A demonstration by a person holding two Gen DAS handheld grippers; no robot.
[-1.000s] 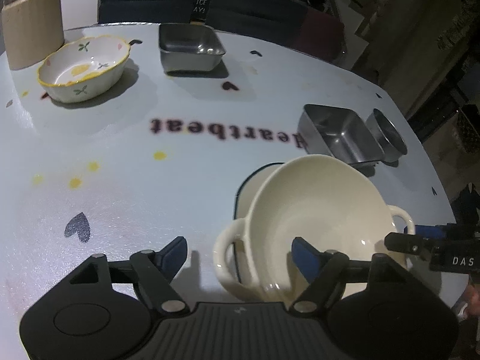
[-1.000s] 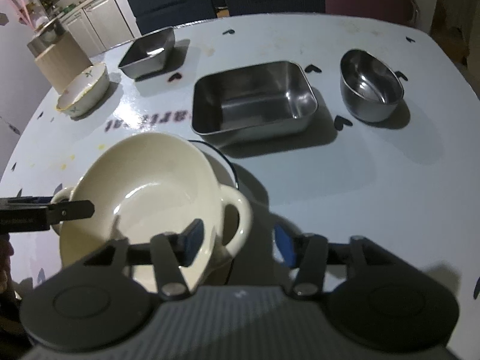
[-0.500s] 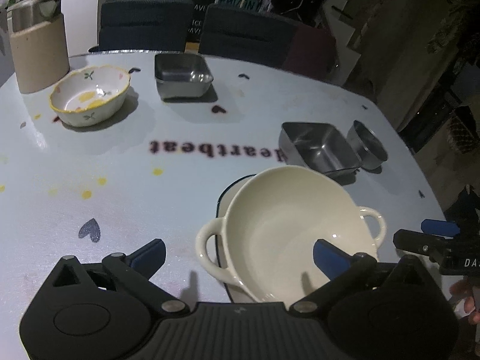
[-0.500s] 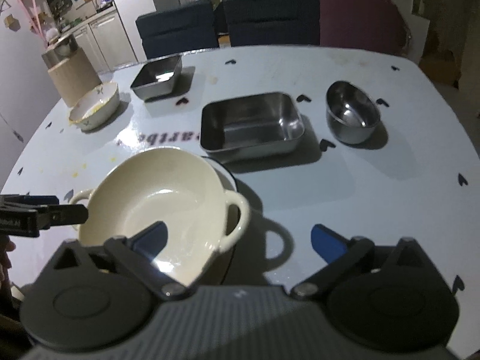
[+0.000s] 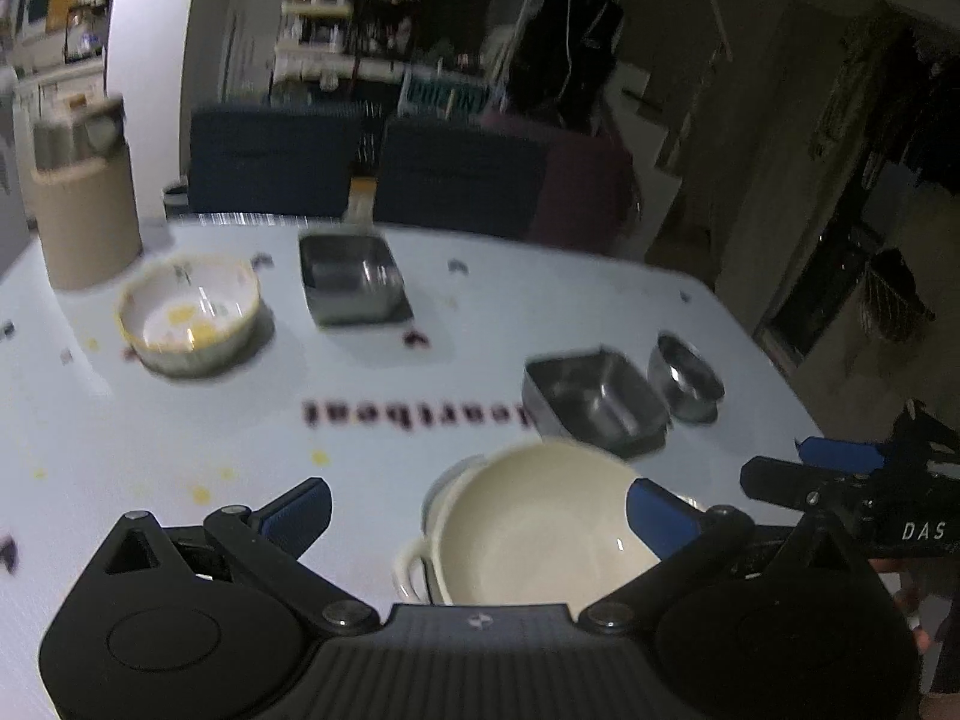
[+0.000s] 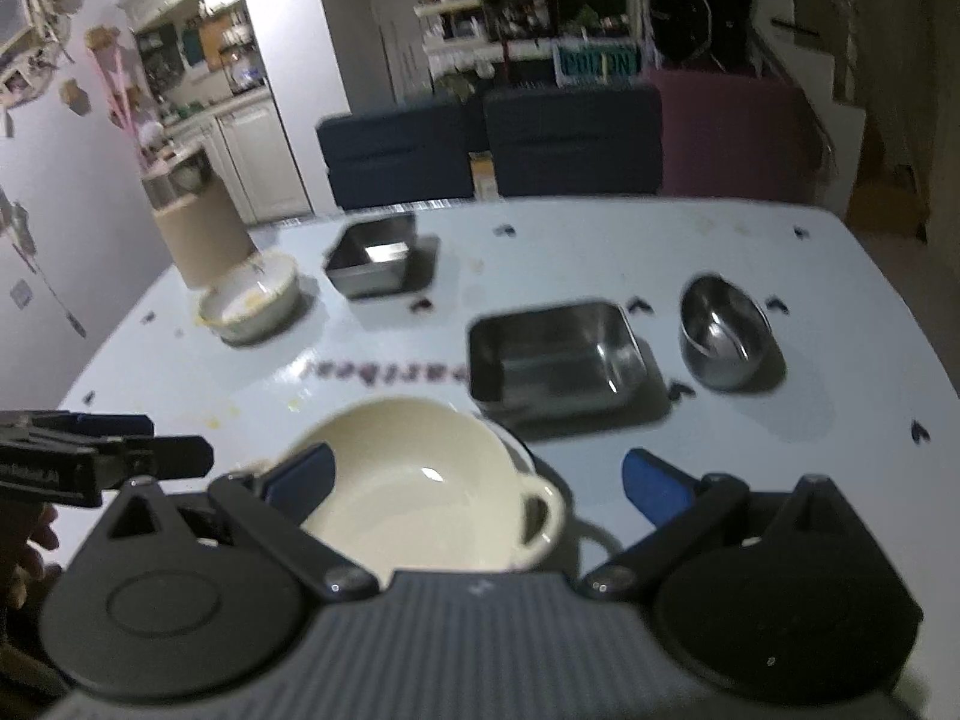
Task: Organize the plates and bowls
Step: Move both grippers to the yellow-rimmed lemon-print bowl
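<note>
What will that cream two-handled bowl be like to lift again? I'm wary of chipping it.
The cream bowl looks like glazed ceramic, so probably heavy for its size and brittle. Its glossy surface may be slippery; the looped handle seems the safer hold. It sits on a dark-rimmed plate, so it might slide or rock if nudged.

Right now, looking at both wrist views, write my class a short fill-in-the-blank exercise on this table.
1. The cream bowl has ____ handles.
2. The cream bowl sits on a ____.
3. The large steel tray lies between the cream bowl and the round ____ bowl.
4. Both the left gripper and right gripper are ____.

Answers: two; plate; steel; open
</note>
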